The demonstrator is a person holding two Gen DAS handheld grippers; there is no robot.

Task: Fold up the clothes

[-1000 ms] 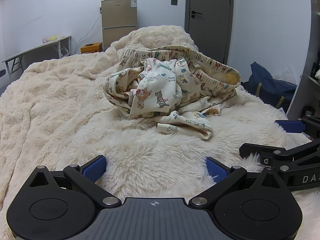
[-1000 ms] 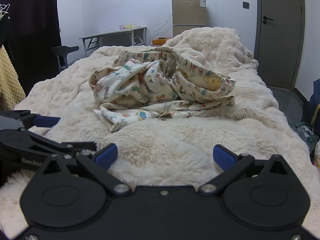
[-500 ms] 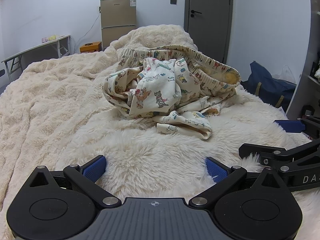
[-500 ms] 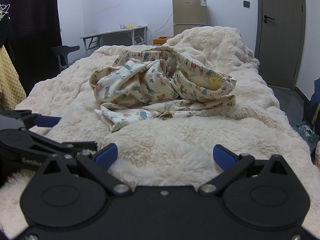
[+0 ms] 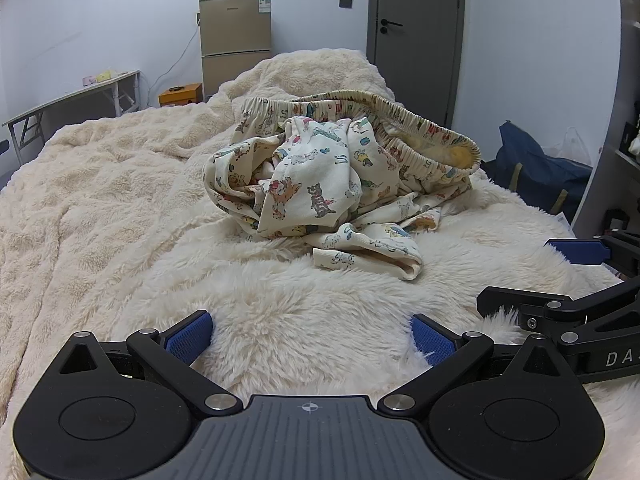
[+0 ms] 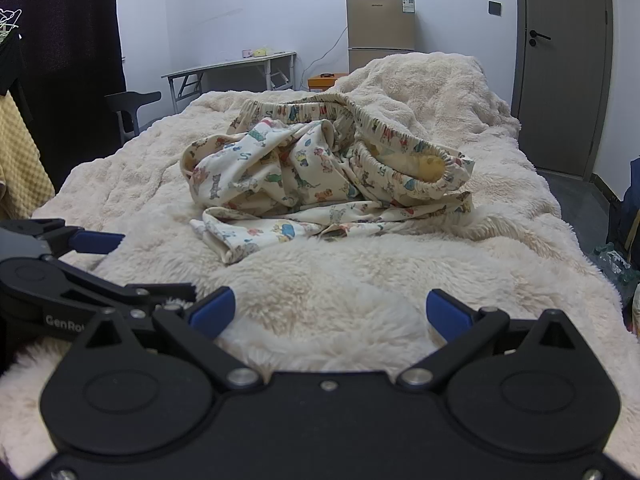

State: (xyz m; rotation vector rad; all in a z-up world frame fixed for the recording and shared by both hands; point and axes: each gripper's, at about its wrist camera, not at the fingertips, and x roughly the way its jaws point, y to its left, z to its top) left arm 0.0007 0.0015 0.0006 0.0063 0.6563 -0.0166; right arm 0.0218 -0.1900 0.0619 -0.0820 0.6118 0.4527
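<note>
A crumpled pair of cream pyjama trousers with small cartoon animal prints lies in a heap on the fluffy cream blanket, its elastic waistband standing open toward the back right. The same trousers sit mid-bed in the right wrist view. My left gripper is open, low over the blanket, well short of the heap. My right gripper is open too, beside the left one and equally short of the garment. Each gripper shows at the other view's edge.
The bed's right edge drops to the floor beside a dark blue bag. A small fridge, a grey door and a folding table stand against the far wall. A dark chair stands left of the bed.
Both grippers have drifted very slightly toward the trousers. Both stay open with nothing held.
</note>
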